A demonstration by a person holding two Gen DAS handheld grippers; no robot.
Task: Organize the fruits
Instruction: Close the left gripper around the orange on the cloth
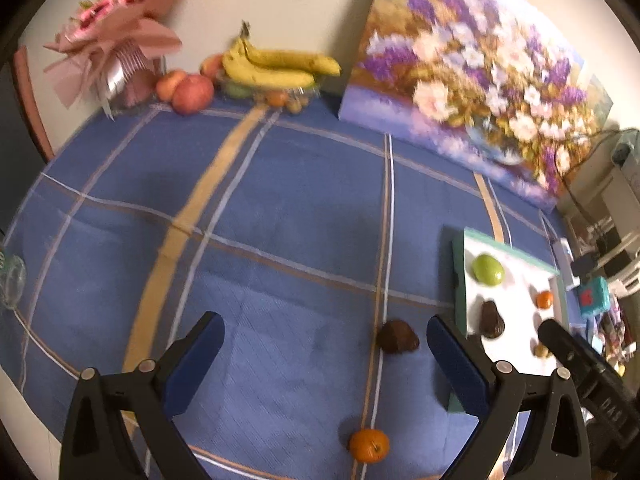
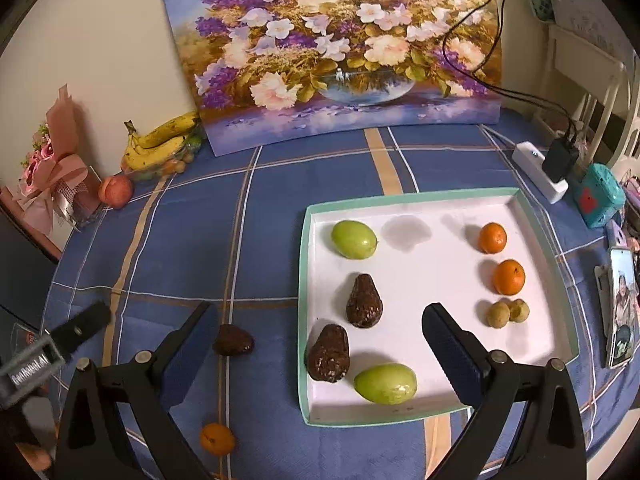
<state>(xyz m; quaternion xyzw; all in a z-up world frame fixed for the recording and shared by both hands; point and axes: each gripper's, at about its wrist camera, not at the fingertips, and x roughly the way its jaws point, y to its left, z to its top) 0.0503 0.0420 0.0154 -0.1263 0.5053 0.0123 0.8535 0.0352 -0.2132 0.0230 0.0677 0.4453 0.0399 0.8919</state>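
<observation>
A white tray with a teal rim holds two green fruits, two dark avocados, two oranges and small brown fruits. On the blue cloth left of the tray lie a dark avocado and an orange. My right gripper is open and empty above the tray's near left part. My left gripper is open and empty above the cloth, with the loose avocado and orange between its fingers' lines. The tray shows at its right.
A flower painting leans on the wall. Bananas in a glass bowl, apples and a pink bouquet stand at the back left. A power strip, teal box and phone lie right of the tray.
</observation>
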